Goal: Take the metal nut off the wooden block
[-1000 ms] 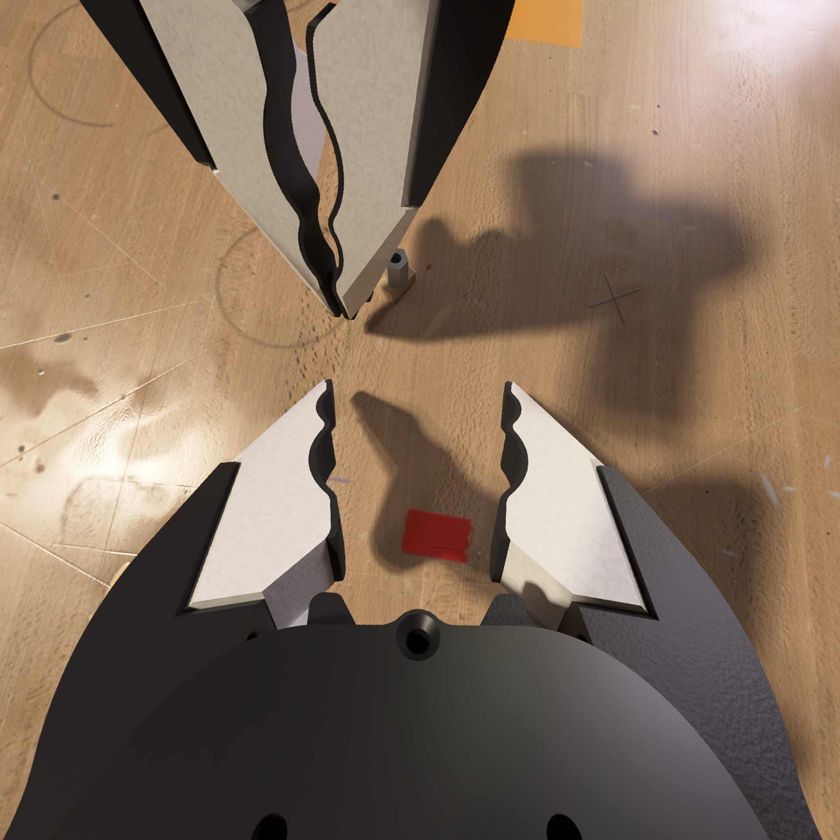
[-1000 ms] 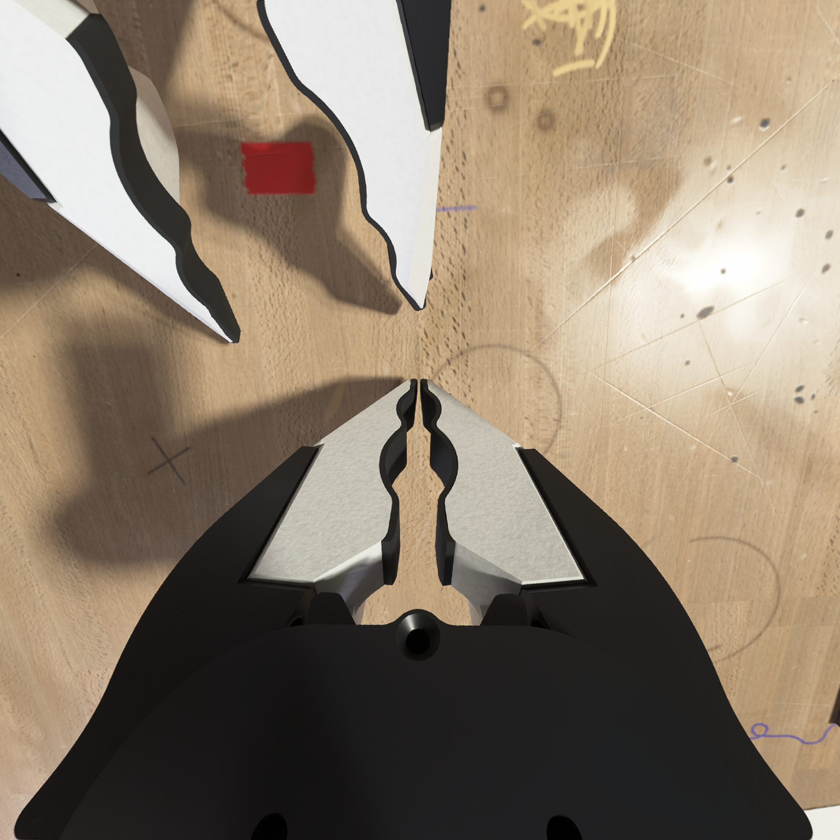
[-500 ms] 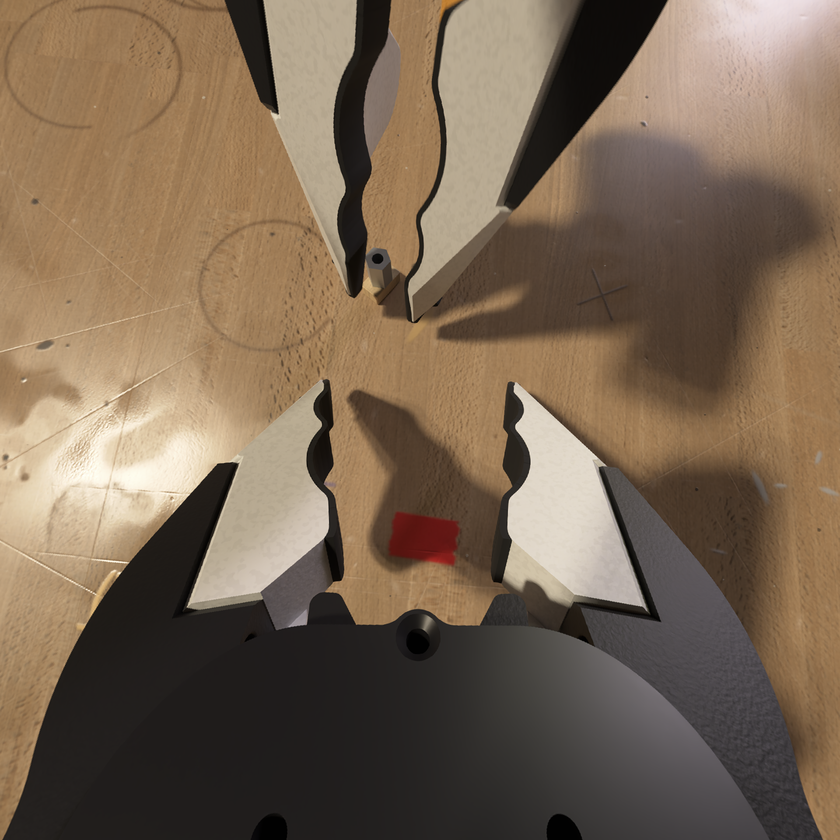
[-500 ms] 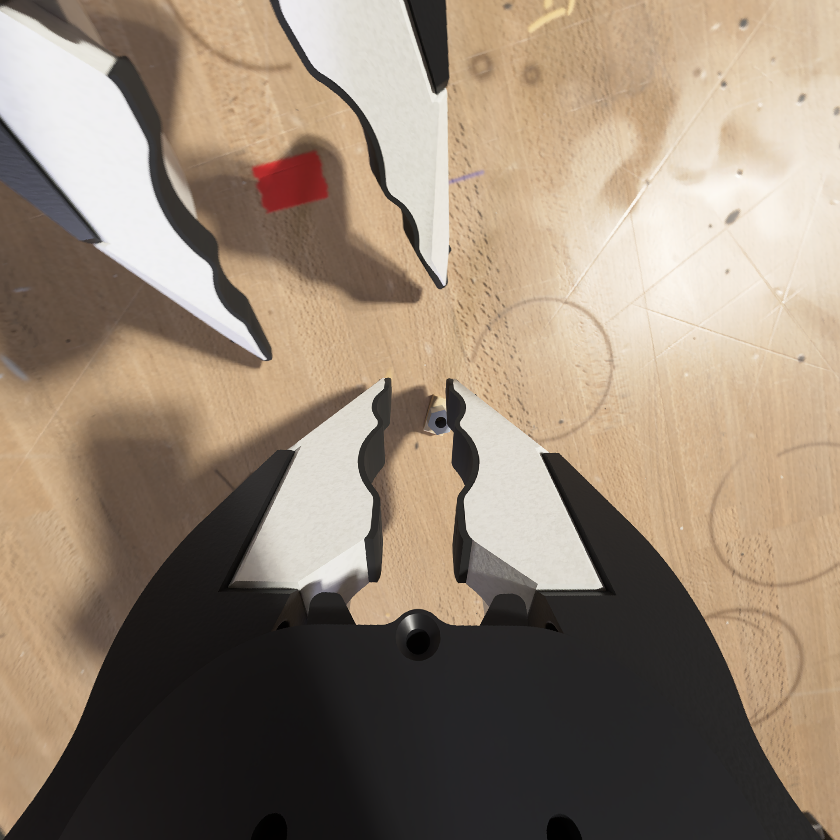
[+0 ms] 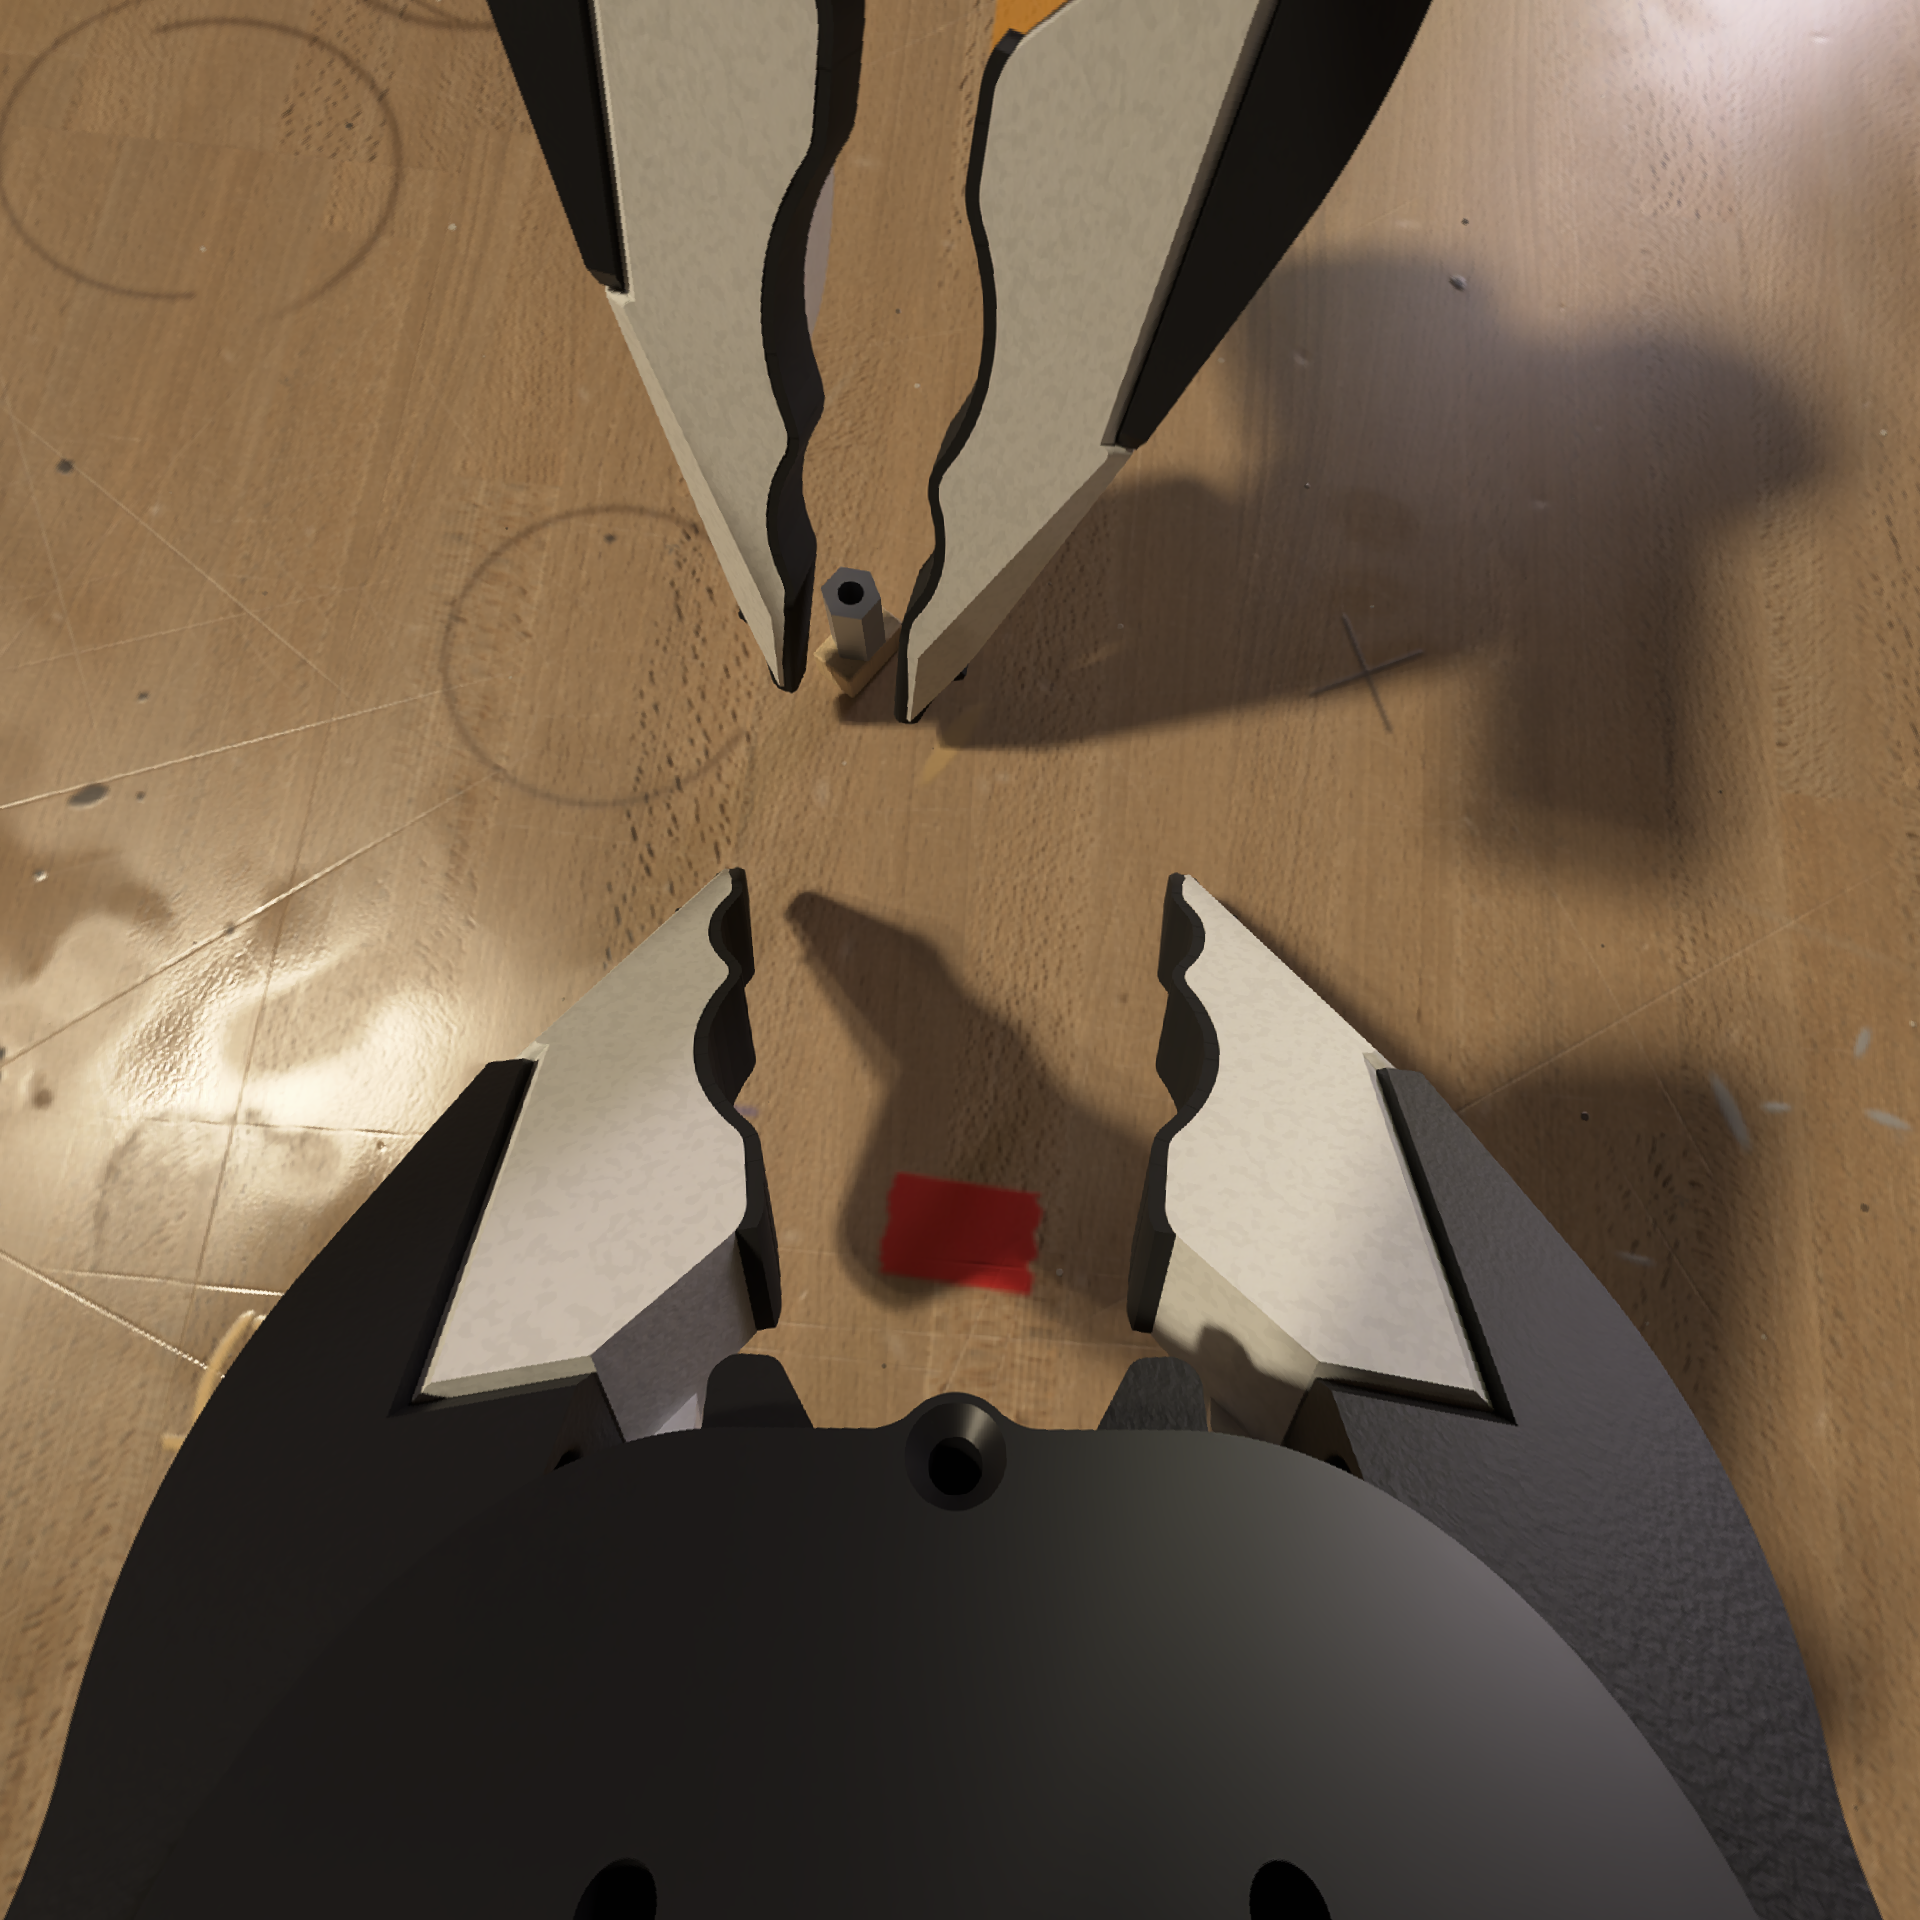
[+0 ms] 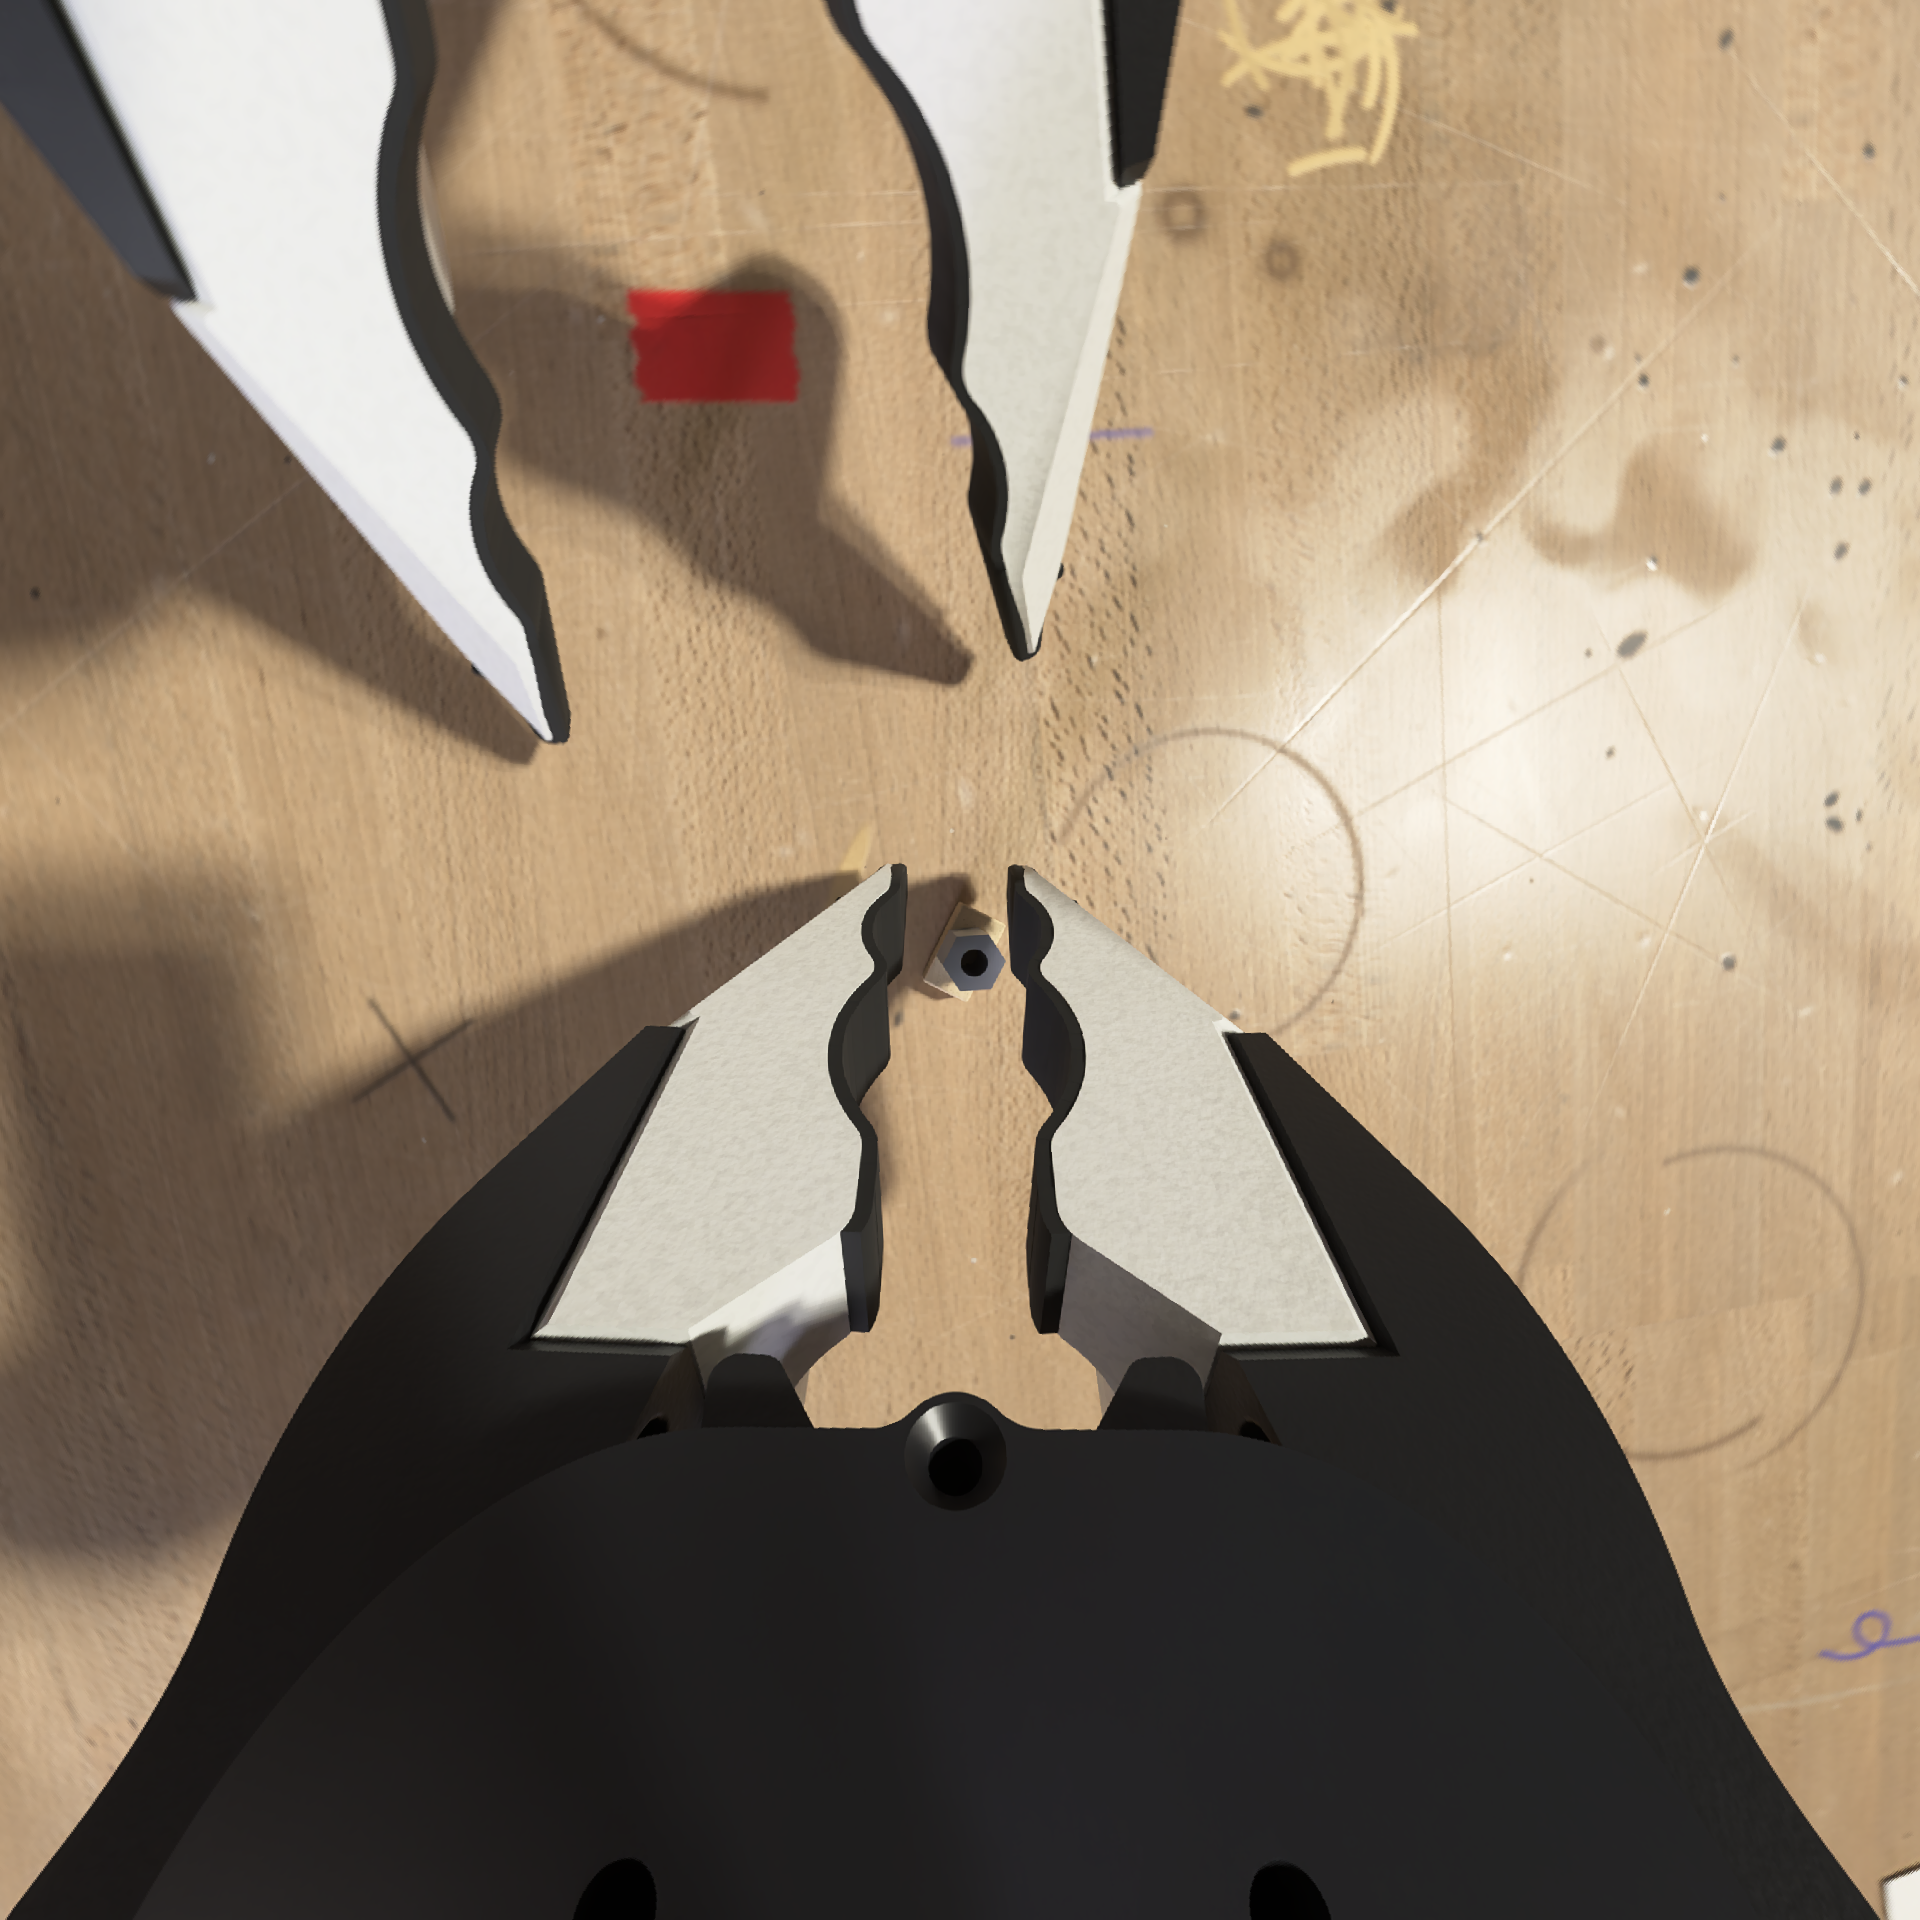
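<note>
A small grey hexagonal metal nut (image 5: pixel 850 608) stands upright on a tiny wooden block (image 5: pixel 858 673) on the wooden table. In the right wrist view the nut (image 6: pixel 972 962) shows from above, with the block (image 6: pixel 958 918) peeking out around it. My right gripper (image 6: pixel 956 878) is open by a narrow gap, one finger on each side of the nut, with slim gaps showing. It also shows in the left wrist view (image 5: pixel 852 694), coming from the far side. My left gripper (image 5: pixel 956 883) is wide open and empty, short of the nut; it also shows in the right wrist view (image 6: pixel 787 686).
A red tape patch (image 5: pixel 961 1236) lies on the table between my left gripper's fingers, also in the right wrist view (image 6: pixel 715 345). Pencil circles, scratches and a cross mark the tabletop. A yellow scribble (image 6: pixel 1320 73) lies far off. The two grippers face each other closely.
My right gripper went from shut to narrowly open and shifted so the nut now stands between its fingers. My left gripper stayed open and hardly moved.
</note>
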Robot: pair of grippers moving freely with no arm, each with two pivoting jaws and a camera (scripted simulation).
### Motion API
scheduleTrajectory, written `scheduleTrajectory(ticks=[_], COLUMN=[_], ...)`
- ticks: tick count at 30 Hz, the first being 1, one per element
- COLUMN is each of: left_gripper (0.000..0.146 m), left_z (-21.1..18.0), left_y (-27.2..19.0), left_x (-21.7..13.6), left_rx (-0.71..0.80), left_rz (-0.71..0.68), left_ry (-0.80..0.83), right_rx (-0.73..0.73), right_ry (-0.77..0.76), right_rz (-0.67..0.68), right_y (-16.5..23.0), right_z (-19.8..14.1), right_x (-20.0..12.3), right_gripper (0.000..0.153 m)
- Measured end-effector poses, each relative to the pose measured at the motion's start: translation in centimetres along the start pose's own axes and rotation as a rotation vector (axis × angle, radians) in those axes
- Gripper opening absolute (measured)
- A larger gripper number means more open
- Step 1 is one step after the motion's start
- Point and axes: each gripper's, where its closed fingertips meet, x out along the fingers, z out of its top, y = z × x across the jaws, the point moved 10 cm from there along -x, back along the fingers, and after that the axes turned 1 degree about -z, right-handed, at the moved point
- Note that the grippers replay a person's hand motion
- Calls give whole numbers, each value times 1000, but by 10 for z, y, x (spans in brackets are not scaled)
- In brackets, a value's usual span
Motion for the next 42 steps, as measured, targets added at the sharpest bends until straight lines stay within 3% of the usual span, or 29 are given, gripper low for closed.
scheduleTrajectory(ticks=[4, 8, 11, 14, 17, 20, 31, 42], left_gripper=[79, 78, 78, 78, 78, 79, 79, 79], left_z=[1, 1, 1, 1, 1, 1, 3, 3], left_y=[-2, -1, -1, -2, -2, -3, -4, -4], left_x=[1, 1, 0, 1, 1, 1, 3, 3], left_rx=[4, 0, -4, -2, 0, 2, 3, 3], left_rz=[-16, -20, -21, -19, -19, -17, -40, -40], left_ry=[-4, -6, -6, -3, -3, -1, -15, -15], right_rx=[-17, 166, 336, 414, 431, 430, 212, 259], right_ry=[36, 65, 5, 28, 12, -5, -85, -40], right_rz=[6, -20, -42, -111, -153, -168, -95, -28], right_y=[-5, -5, 4, 11, 14, 13, 7, 5], right_z=[-1, -4, -5, -10, -12, -13, -2, 1], right_x=[-3, -13, -15, -10, -7, -4, -3, -1], right_gripper=[23, 31, 31, 28, 25, 10, 10, 10])
